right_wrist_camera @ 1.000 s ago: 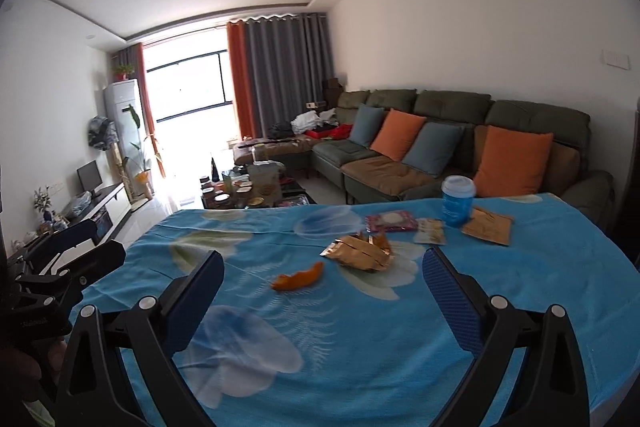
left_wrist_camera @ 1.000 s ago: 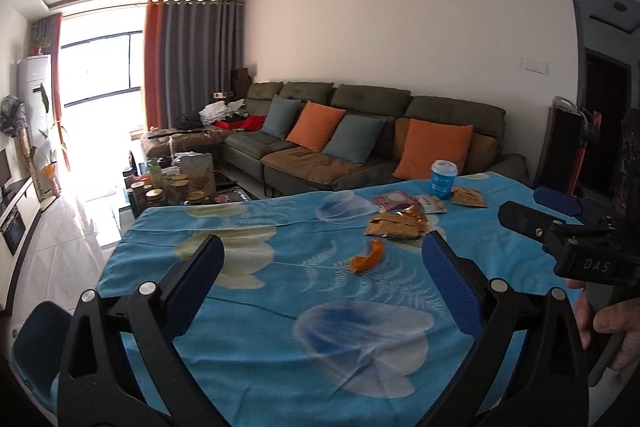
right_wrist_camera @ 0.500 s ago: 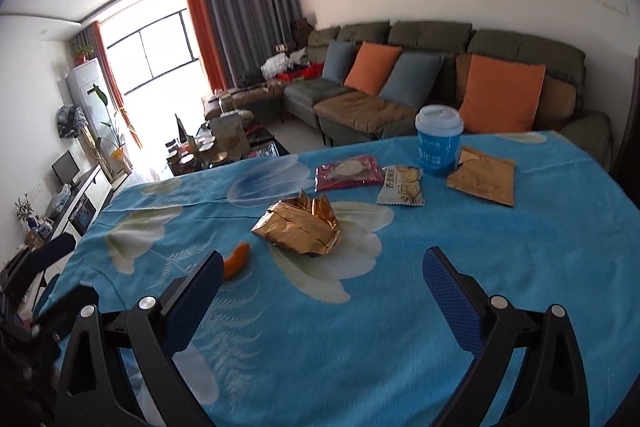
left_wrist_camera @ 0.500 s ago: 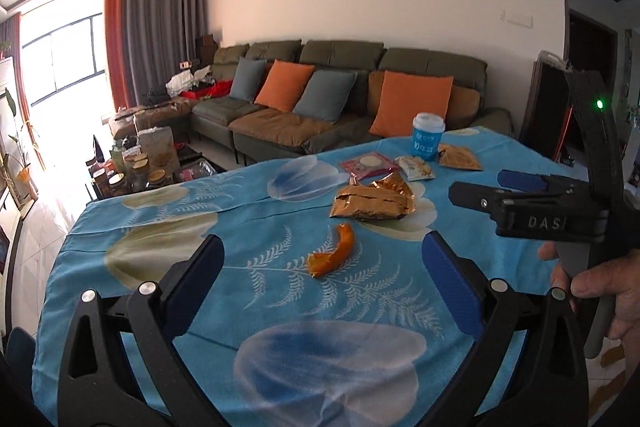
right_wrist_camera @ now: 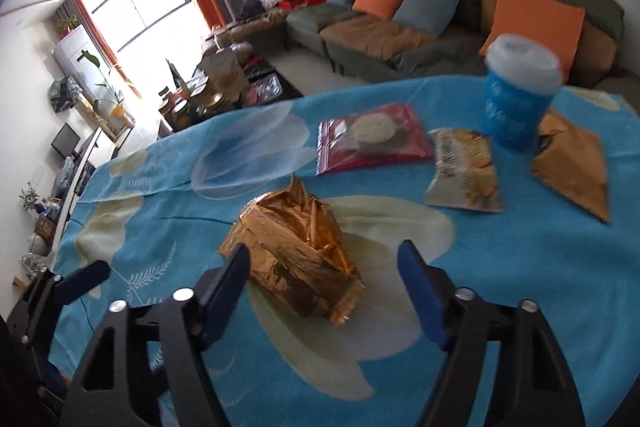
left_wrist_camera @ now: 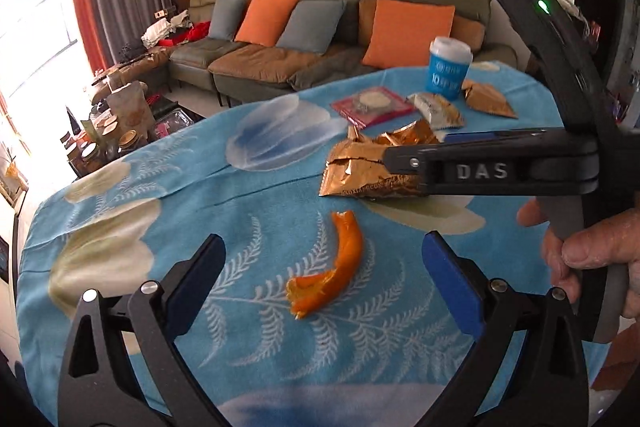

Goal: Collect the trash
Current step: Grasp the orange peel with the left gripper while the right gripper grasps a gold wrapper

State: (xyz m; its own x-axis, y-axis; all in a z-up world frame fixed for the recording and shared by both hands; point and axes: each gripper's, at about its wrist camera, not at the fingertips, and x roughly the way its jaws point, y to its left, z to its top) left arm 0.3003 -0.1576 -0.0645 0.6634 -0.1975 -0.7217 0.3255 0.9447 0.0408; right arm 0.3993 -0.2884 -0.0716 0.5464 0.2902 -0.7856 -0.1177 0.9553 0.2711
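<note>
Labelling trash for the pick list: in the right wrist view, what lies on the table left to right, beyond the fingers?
Gold foil wrapper → red snack packet → silver chip bag → blue cup → tan pouch.

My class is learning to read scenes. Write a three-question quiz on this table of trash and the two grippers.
1. True or false: the blue cup lies on its side.
2. Which item lies between the open jaws of the left gripper? A) orange peel B) red packet
3. Fill in: the right gripper is lined up on the crumpled ____ wrapper.
Key: 1 false; 2 A; 3 gold.
</note>
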